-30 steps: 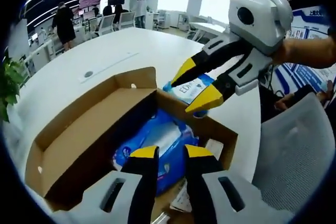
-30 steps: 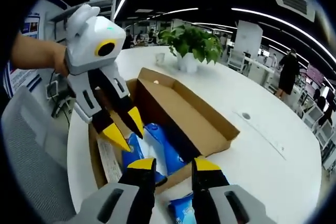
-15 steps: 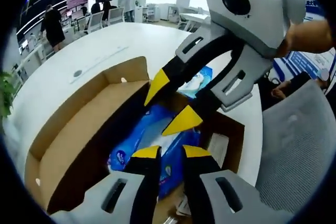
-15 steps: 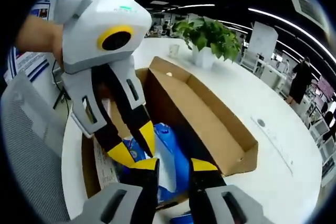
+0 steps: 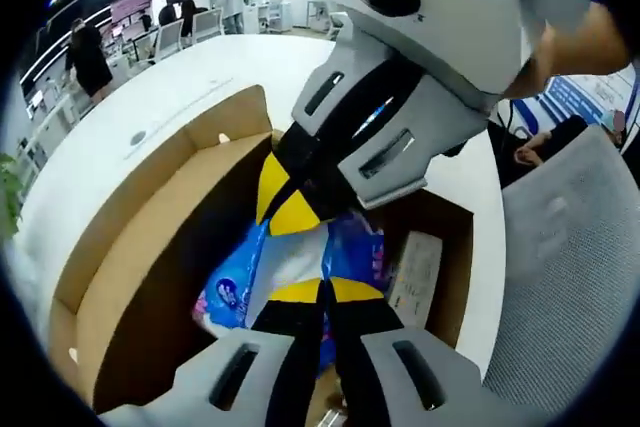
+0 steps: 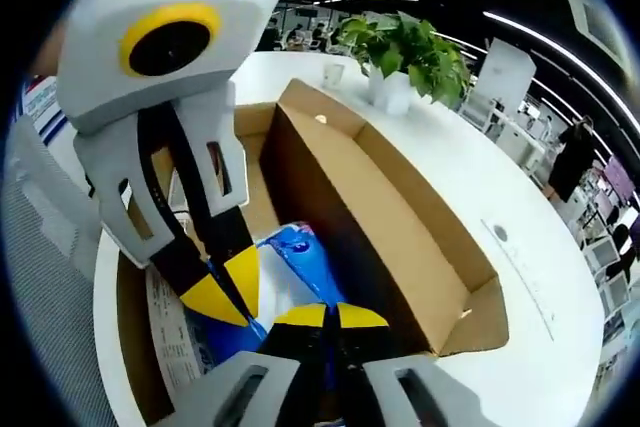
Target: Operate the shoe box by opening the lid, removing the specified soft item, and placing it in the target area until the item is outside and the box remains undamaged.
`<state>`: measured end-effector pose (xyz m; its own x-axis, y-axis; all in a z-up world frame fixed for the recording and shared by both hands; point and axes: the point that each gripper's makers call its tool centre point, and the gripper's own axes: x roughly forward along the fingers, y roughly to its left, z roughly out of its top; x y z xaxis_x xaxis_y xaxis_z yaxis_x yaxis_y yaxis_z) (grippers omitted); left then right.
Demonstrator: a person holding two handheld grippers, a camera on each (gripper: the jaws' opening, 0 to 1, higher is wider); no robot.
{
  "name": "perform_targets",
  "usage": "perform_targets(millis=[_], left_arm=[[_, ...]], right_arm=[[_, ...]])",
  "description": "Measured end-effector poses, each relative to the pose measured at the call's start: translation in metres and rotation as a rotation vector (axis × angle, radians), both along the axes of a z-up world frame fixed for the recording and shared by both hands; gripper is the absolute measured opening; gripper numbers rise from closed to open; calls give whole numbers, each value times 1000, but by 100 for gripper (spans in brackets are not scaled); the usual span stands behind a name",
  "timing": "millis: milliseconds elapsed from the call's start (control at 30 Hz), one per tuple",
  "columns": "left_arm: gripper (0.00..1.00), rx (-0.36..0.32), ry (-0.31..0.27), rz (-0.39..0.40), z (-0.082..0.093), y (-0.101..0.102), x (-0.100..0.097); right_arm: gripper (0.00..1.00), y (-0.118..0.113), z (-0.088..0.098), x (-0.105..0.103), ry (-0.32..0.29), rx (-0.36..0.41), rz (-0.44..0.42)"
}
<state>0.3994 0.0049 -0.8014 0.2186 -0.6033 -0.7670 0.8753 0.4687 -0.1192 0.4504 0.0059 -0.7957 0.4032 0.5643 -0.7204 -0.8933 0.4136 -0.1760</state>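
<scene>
White round table (image 5: pixel 190 77) in open office, cardboard shoe box (image 6: pixel 400 227) open, both grippers (image 5: pixel 322 290) (image 6: pixel 331 315) pinching blue soft pack (image 5: pixel 300 257)

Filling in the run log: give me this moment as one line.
stage: grasp in shoe box | lid: open | left gripper: shut on blue pack | right gripper: shut on blue pack | item: inside box

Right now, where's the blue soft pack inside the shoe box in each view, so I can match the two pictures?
Left gripper view: the blue soft pack lies in the shoe box, low and centre-left, just above that view's own jaws.
Right gripper view: the pack sits low and centre, between the other hand-held gripper's yellow tips and the tall cardboard wall.
Shared landmark: the upright open lid, also seen at.
</scene>
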Motion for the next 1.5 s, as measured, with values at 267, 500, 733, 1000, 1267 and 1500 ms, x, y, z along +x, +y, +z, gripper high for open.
perform_targets(millis=[267,500,733,1000,1267,1500], left_arm=[[0,-20,16,55,12,4,-2],[0,-28,3,97,27,14,0],[0,-40,-33,102,46,17,0],[0,-62,-80,99,75,11,0],[0,-69,-115,60,103,-3,-1],[0,-82,-130,17,120,-22,0]], right_arm=[[0,4,14,-3,-19,48,6],[0,11,30,-1,-36,82,8],[0,15,49,0,-59,109,14],[0,12,76,-1,-88,128,24],[0,3,103,0,-128,142,33],[0,-18,118,1,-148,142,21]])
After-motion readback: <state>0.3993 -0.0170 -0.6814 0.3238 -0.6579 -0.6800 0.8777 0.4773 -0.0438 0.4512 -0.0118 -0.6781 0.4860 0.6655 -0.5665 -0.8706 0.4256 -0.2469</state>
